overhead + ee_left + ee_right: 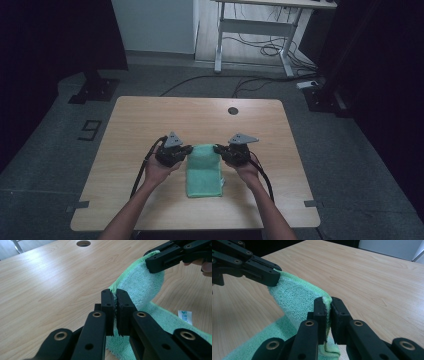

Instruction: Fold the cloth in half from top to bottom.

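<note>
A green terry towel (204,171) lies folded lengthwise on the wooden table (150,120), its far edge lifted. My left gripper (189,148) is shut on the far left corner of the towel (140,287), jaws pinching the cloth (115,298). My right gripper (217,148) is shut on the far right corner, the hem of the towel (297,297) squeezed between its jaws (328,301). The raised edge sags in a curve between the two grippers. In the left gripper view the right gripper (152,263) appears at upper right; in the right gripper view the left gripper (273,277) appears at upper left.
A round cable hole (233,110) sits near the table's far edge. A white care label (185,316) sticks out from the towel's side. Beyond the table stand a white desk frame (255,30), loose cables (260,82) and dark stands on the grey floor.
</note>
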Action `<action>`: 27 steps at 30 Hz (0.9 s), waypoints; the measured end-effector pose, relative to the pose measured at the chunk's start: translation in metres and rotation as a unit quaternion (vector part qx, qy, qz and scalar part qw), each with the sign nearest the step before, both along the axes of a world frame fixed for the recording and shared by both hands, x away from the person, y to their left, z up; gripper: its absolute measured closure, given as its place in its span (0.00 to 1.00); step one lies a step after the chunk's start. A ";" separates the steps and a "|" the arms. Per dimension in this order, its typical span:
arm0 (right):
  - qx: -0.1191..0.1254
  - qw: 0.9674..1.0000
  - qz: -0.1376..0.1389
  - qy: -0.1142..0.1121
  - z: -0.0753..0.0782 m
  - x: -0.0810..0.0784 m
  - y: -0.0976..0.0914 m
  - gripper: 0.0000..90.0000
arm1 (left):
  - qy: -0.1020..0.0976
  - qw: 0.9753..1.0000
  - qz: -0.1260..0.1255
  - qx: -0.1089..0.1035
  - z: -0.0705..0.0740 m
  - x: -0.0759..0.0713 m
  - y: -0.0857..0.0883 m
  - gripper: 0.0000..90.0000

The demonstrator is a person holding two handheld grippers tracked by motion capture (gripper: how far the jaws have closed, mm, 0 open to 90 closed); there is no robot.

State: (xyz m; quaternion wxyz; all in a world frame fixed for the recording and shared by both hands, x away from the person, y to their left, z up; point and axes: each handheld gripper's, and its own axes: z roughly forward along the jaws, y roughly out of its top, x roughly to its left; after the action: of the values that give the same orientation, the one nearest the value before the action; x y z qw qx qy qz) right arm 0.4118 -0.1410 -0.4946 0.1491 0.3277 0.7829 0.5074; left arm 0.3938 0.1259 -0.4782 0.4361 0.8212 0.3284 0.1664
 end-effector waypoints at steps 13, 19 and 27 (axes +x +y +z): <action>0.005 1.000 0.006 0.007 -0.007 -0.011 0.001 0.92 | 0.014 1.000 0.003 -0.013 -0.007 -0.008 0.004 0.95; 0.013 1.000 0.010 0.008 -0.011 -0.018 -0.002 0.92 | 0.013 1.000 -0.002 -0.012 -0.006 -0.018 0.003 0.95; 0.021 1.000 0.018 0.010 -0.014 -0.030 -0.009 0.92 | 0.020 1.000 -0.013 -0.014 -0.009 -0.032 0.001 0.95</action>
State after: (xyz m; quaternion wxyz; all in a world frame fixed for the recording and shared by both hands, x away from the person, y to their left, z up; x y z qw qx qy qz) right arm 0.3820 -0.1499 -0.5086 0.1251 0.3216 0.7796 0.5226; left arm 0.3616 0.1268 -0.4875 0.4428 0.8225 0.3286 0.1395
